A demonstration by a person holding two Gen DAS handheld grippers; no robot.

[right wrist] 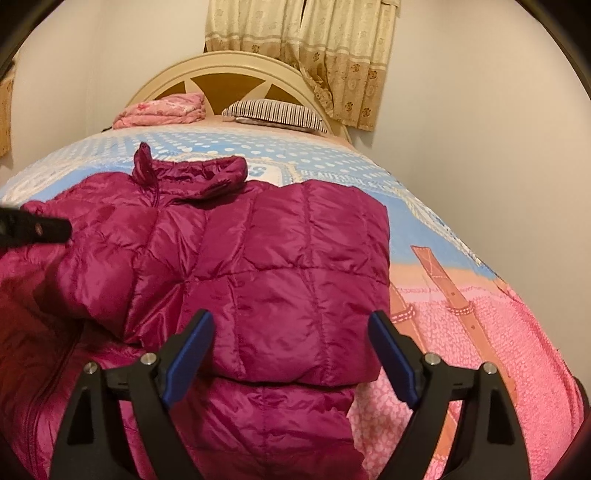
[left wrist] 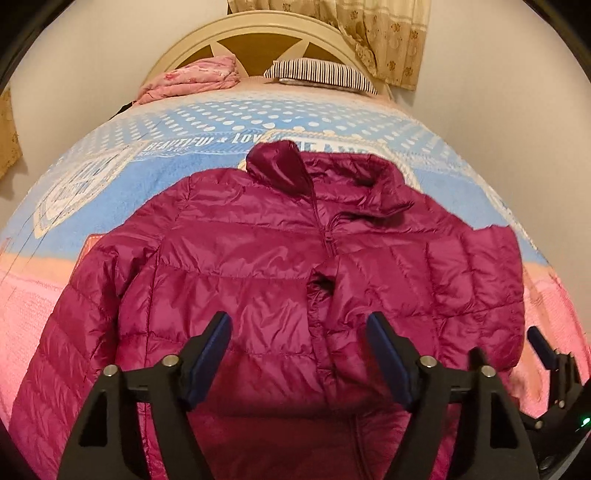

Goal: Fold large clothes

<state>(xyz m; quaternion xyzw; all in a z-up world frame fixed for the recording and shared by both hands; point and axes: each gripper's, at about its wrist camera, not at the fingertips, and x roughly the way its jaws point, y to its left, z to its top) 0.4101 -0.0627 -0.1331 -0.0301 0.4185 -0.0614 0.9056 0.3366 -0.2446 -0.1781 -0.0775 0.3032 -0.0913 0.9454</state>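
Observation:
A magenta quilted puffer jacket (left wrist: pixel 258 258) lies front up on the bed, collar toward the headboard, zipper partly open at the chest. Its right sleeve (right wrist: pixel 295 266) is folded over onto the body; its left sleeve (left wrist: pixel 66 332) lies spread out along the side. My left gripper (left wrist: pixel 299 328) is open and empty, hovering over the jacket's lower front. My right gripper (right wrist: pixel 291 328) is open and empty above the folded sleeve. A finger of the right gripper shows at the right edge of the left wrist view (left wrist: pixel 543 347); a left finger shows in the right wrist view (right wrist: pixel 37 229).
The bed has a blue, white and pink blanket (left wrist: pixel 207 122). A pink folded quilt (left wrist: pixel 192 77) and a striped pillow (left wrist: pixel 321 74) lie by the cream headboard (left wrist: pixel 258 33). A curtain (right wrist: pixel 314 55) hangs behind. A wall runs along the bed's right side.

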